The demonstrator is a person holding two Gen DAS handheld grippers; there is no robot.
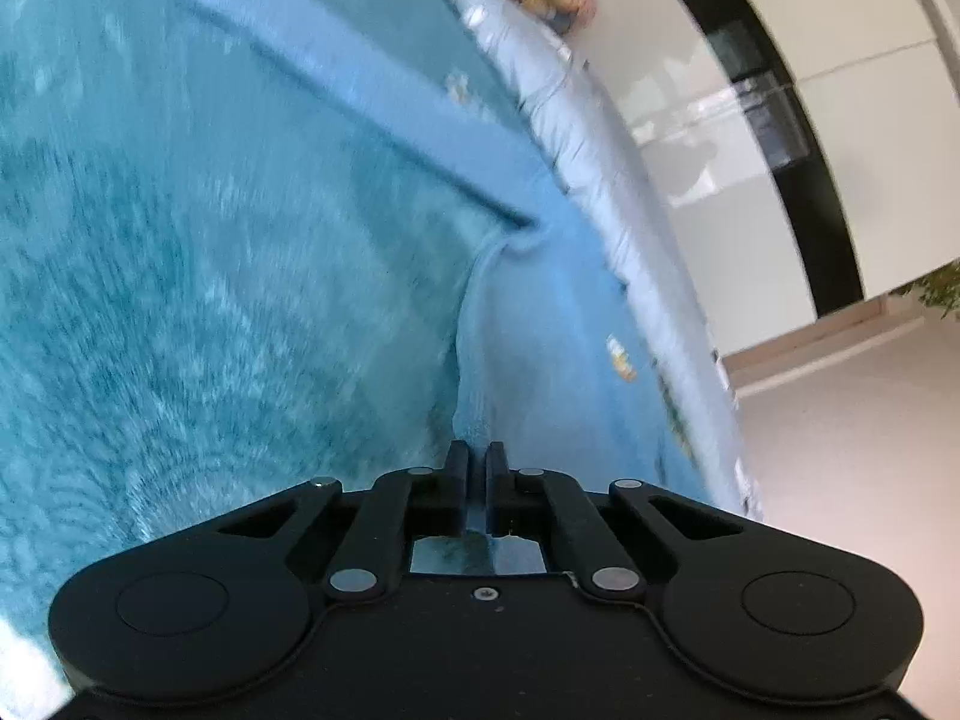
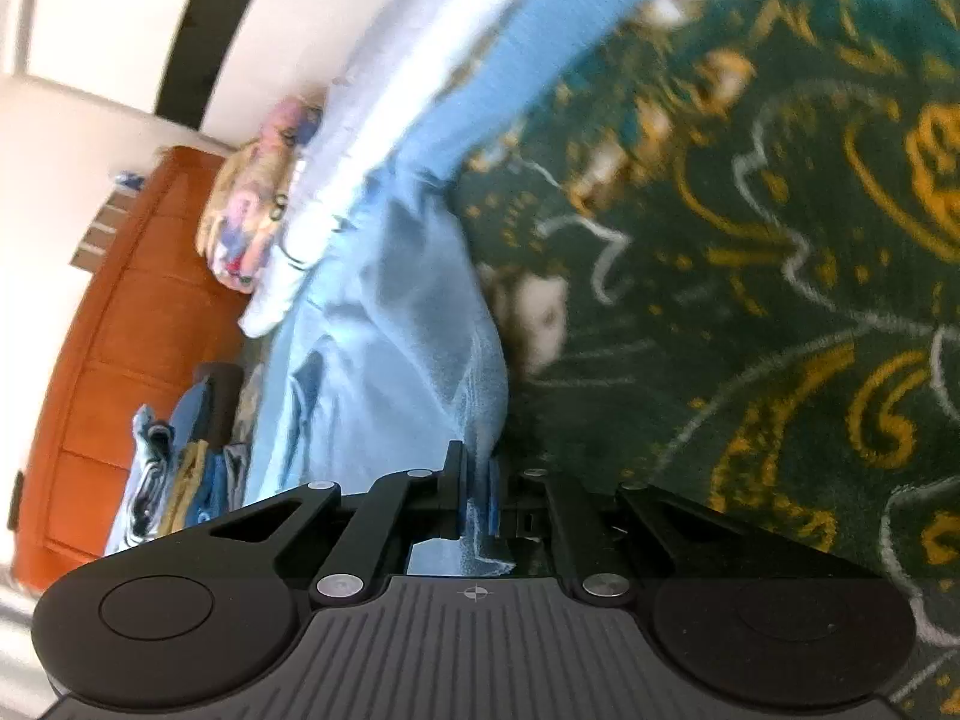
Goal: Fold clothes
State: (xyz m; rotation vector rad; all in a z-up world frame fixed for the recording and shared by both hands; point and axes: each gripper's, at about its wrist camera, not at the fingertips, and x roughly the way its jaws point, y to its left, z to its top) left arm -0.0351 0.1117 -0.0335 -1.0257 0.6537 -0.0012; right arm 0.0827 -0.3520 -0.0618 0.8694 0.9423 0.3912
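Both grippers pinch the light blue garment: left gripper jaws pressed on its edge, right gripper jaws clamped on a fold. The garment lies on the patterned bedspread. Step judged: starting a fold; next, carry both edges across evenly.

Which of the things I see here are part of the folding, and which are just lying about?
Part of the folding:
- light blue garment
- left claw, shut on its edge
- right claw, shut on its fabric

Just lying about:
- patterned green bedspread
- colourful cushion
- pile of clothes
- orange headboard
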